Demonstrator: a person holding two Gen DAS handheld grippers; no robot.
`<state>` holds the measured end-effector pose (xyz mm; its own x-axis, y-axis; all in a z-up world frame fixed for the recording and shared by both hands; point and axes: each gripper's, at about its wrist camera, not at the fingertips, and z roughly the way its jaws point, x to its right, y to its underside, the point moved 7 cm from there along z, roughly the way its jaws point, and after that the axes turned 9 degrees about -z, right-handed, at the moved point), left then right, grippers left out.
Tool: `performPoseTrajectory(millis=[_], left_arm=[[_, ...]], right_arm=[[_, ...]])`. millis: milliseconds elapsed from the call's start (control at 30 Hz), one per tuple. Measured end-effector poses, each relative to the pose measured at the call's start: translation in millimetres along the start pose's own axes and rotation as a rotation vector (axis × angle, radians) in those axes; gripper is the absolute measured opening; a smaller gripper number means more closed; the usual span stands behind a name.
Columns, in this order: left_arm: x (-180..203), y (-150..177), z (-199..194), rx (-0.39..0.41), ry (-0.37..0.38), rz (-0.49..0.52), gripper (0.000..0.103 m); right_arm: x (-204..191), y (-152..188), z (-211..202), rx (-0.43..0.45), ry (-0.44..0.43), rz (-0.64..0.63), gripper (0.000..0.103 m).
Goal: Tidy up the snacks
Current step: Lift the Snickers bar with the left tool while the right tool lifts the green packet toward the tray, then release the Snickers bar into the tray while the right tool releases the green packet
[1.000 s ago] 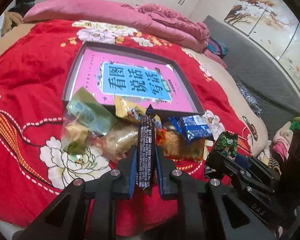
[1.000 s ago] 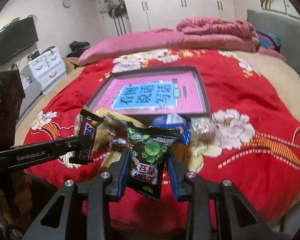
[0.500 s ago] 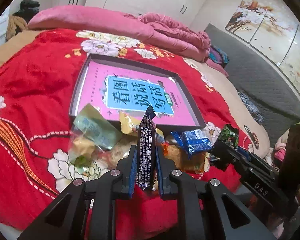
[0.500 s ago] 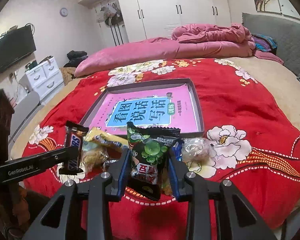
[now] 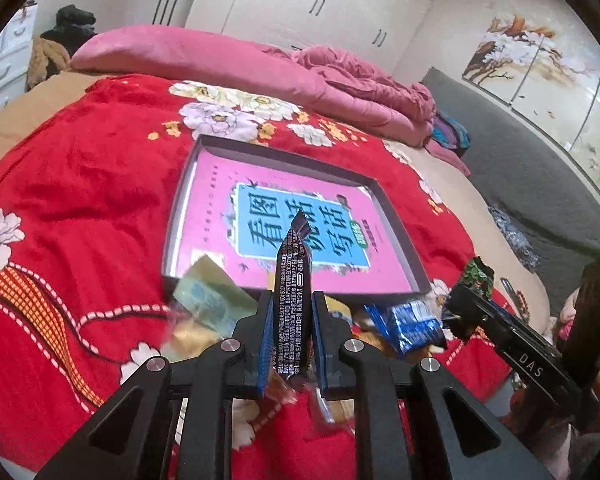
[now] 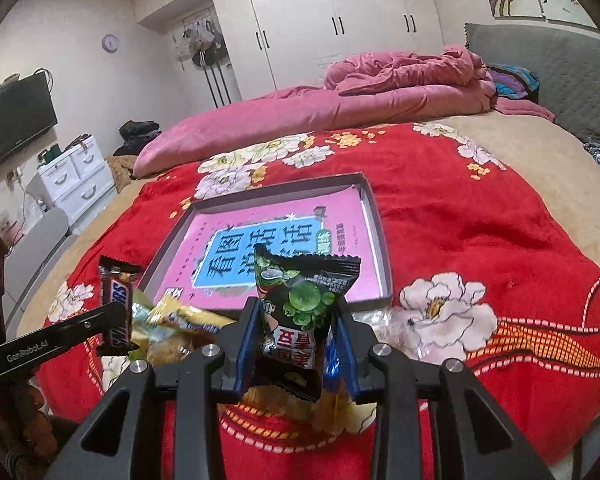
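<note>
My left gripper (image 5: 292, 312) is shut on a dark Snickers bar (image 5: 294, 292), held upright above the snack pile; the bar also shows in the right wrist view (image 6: 116, 308). My right gripper (image 6: 296, 328) is shut on a black and green pea snack packet (image 6: 300, 308), also seen at the right of the left wrist view (image 5: 474, 280). A shallow grey box lid (image 5: 182, 196) with a pink and blue book inside lies on the red blanket beyond both grippers; it also shows in the right wrist view (image 6: 382, 240). Loose snacks lie at its near edge: a green packet (image 5: 208, 300), a blue packet (image 5: 408, 320), yellow packets (image 6: 188, 320).
The red floral blanket (image 5: 80, 184) covers a round bed. A pink duvet (image 6: 340, 104) is heaped at the far side. A grey headboard (image 5: 540, 168) is to the right. White drawers (image 6: 76, 176) and a TV (image 6: 12, 120) stand at the left.
Both grippers have risen and moved forward with their snacks, so the box lid sits closer and more directly ahead. The pile on the blanket has not moved.
</note>
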<state>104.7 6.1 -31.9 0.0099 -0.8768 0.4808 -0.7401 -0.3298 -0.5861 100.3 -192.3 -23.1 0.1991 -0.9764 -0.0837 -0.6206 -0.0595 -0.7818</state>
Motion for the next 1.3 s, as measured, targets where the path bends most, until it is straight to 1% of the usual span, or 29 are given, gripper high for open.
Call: performPoseTrajectory(millis=[267,433,600,700,1000,1067,1300], left_arm=[[-6.7,-14.9,11.7,0.015,-0.021,-0.014,0.018],[-8.4,-22.9,18.7,0.022,-0.027,-0.013,0.018],[-15.2,-29.2,27.7,0.012,-0.034,-0.031,0.018],[-17.9,-34.2,29.9,0.021,-0.035,-0.037,0.018],[-18.0,-41.7,39.0,0.033,-0.045,-0.019,0.018],[-19.1,-44.4,40.2,0.044,-0.059,-0.016,0.018],[-28.1,-54.2,43.4,0.063,-0.072,-0.045,0.018]], right_arm=[[16.8,-9.0,13.0,0.005,0.015,0.047,0.036],[19.2,-14.2,20.5,0.011,0.022,0.049,0.036],[22.3,-18.7,28.1,0.011,0.025,0.059,0.036],[24.8,-20.5,32.4,0.011,0.025,0.067,0.036],[27.8,-26.6,42.6,0.013,0.039,0.062,0.036],[28.1,-27.6,43.7,0.016,0.041,0.060,0.036],[29.4,-34.4,51.0,0.023,0.048,0.051,0.036]])
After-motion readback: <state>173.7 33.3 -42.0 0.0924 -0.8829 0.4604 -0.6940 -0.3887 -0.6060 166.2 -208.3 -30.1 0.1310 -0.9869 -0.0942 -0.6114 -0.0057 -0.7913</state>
